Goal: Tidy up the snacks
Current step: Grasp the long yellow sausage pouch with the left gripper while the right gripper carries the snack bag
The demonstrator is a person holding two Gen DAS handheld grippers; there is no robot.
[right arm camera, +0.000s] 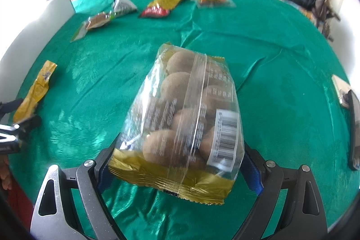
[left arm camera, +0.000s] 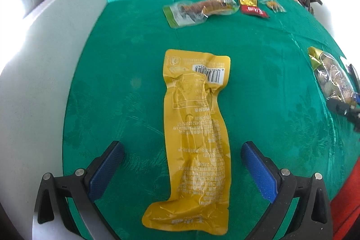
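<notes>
Your left tool is released, its 2 blue pads straddling the long yellow foil snack pouch lying flat on the green-clothed tabletop, while your right tool grasps the clear bag of round brown cookies.

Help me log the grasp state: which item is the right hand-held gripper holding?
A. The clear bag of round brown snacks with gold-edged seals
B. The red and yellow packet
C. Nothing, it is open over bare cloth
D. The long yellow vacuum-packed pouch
A: in the right wrist view, the right hand-held gripper is closed on the clear bag of round brown snacks, lifted above the green tablecloth.
</notes>
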